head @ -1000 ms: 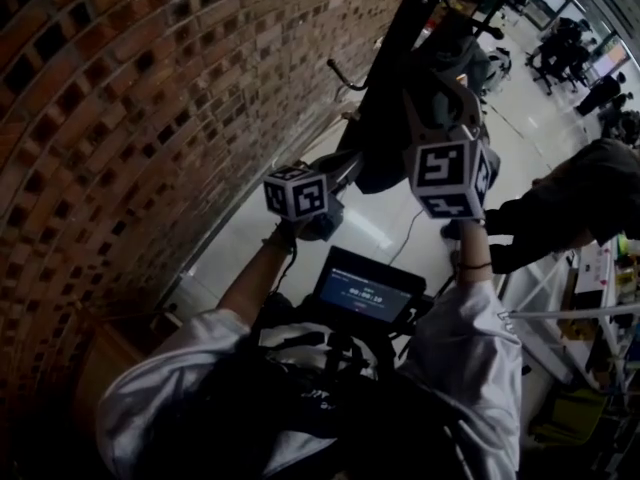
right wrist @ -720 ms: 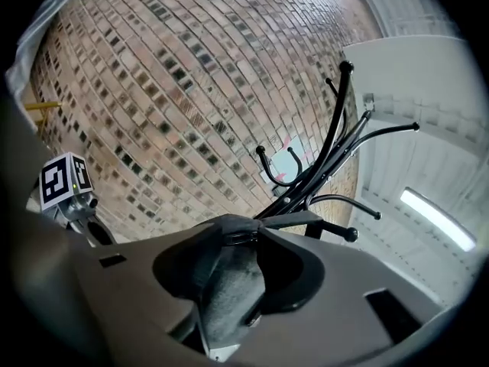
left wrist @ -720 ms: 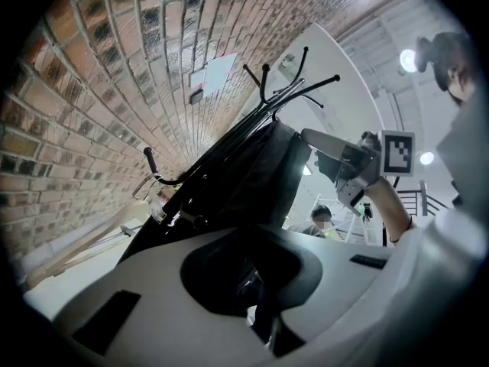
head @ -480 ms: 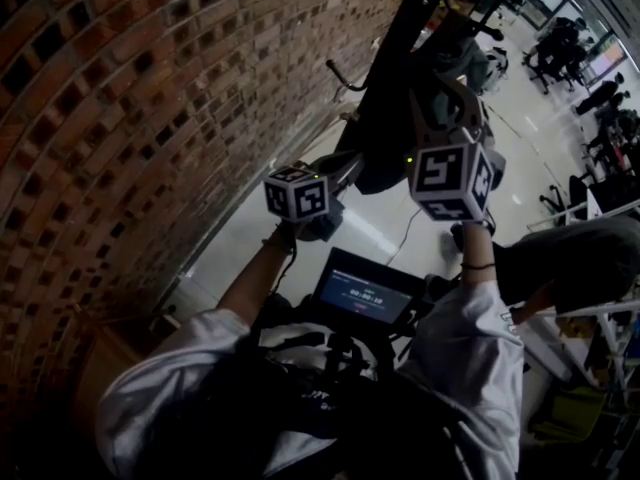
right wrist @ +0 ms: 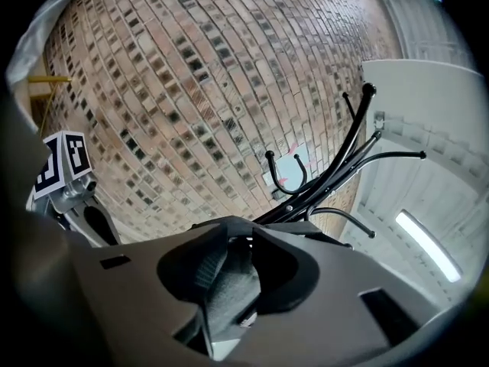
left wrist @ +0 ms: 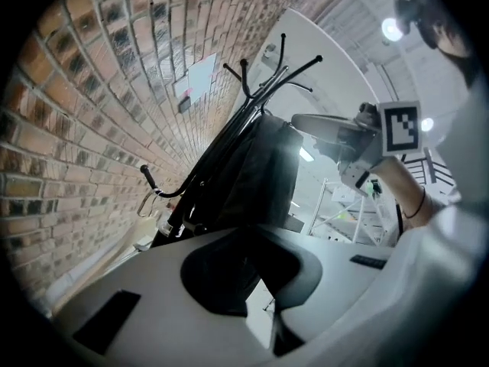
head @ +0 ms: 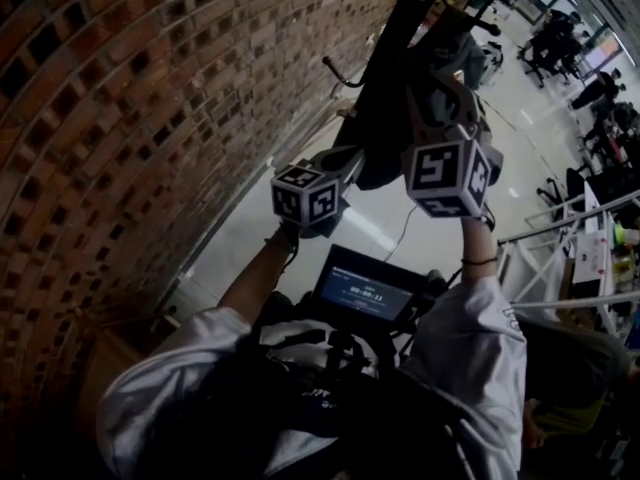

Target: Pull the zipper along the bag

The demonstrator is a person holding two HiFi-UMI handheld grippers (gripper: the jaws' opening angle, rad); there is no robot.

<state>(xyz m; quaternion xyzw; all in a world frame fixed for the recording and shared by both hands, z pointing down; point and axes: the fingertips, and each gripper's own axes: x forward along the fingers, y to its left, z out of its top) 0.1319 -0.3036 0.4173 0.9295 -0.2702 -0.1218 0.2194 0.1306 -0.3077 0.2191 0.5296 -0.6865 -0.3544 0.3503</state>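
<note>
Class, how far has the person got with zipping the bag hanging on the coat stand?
Done: the left gripper is shut on the dark bag, steadying it. In hand: the right gripper has just been closing its jaws, and they now pinch the bag's grey fabric. Whether they caught the zipper pull can't be told. Left: drawing that pull along the bag, which has not visibly started.

Left side: I had the brick wall [head: 120,118] close, no passage there.
Ahead: the coat rack [head: 395,48] and its hanging bag [left wrist: 260,174] blocked me.
Right side: I saw open floor [head: 385,213] out to metal shelving [head: 530,253].
</note>
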